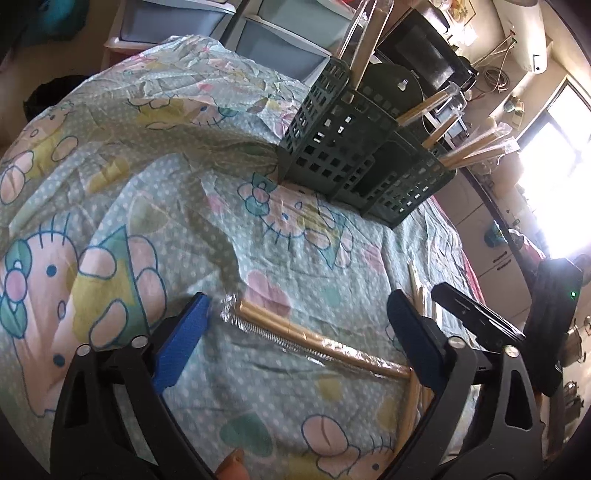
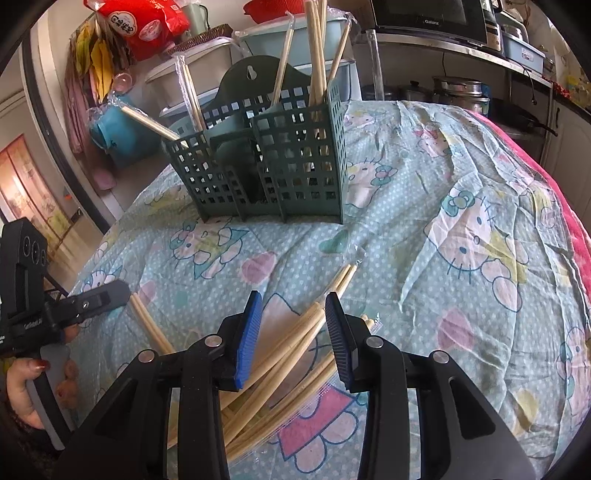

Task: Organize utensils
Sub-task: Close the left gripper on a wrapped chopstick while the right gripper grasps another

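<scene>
This is a lived-in home kitchen. A black microwave (image 2: 430, 14) sits on a metal shelf, with steel pots (image 2: 458, 92) stacked below it and a dark frying pan (image 2: 517, 118) nearby. Plastic storage drawers (image 1: 258, 33) line the wall, a red snack bag (image 2: 138, 26) lies on top, and a cartoon-cat tablecloth (image 2: 443, 221) covers the table.

Holder: dark green lattice caddy (image 2: 273, 162), upright on the cloth, three compartments, hanging tab at back.
Stowed chopsticks: wrapped pairs (image 2: 317, 48) standing tilted in the outer compartments.
Loose pile: wrapped chopsticks (image 2: 291, 354) lying crisscrossed near the caddy.
Single pair: wrapped pair (image 1: 314, 341) lying flat, apart from the pile.
</scene>
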Tool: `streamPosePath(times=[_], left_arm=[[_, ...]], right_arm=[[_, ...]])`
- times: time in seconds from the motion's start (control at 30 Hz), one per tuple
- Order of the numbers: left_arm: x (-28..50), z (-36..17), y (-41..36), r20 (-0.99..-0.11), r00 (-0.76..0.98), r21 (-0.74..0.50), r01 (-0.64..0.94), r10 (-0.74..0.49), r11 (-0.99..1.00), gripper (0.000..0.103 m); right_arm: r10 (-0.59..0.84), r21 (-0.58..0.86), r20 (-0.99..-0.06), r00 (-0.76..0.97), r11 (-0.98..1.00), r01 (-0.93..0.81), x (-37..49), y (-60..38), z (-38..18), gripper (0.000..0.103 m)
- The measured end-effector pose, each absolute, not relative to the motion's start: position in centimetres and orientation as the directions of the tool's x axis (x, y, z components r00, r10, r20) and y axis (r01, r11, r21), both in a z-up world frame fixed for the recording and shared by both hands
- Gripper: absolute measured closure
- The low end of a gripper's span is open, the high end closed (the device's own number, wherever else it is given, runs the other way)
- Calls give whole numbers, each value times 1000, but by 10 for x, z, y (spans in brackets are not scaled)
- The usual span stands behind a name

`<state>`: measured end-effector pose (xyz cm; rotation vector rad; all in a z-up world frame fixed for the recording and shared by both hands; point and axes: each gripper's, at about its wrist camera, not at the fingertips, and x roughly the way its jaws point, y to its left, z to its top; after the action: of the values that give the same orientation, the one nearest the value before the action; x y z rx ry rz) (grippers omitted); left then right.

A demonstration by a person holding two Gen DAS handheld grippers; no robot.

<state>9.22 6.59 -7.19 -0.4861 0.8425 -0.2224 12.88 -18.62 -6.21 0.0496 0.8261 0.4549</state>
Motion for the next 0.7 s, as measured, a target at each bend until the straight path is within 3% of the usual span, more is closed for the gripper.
streamPosePath(times=[0.07,0.27,0.47,0.63,0.7], left_arm=[[95,-73,66,-665,654,-482,-5,-362,876,36],[102,-77,70,-680,658,-450,-26,-324,892,67],[104,-81,76,-682,658,-451,-35,-319,892,85],[107,-84,80,-680,656,-463,-40,-326,886,89],[108,-84,81,-679,657,-465,-39,-328,884,90]], right_arm=[[408,217,-703,583,903,-370,130,-186,-64,69],[387,227,-721,574,915,-333,138,-189,-69,69],[384,241,-736,558,918,-314,149,-189,-77,69],[380,248,-745,548,921,-300,157,-186,-82,69],[372,245,-746,552,925,-291,159,-187,-82,74]])
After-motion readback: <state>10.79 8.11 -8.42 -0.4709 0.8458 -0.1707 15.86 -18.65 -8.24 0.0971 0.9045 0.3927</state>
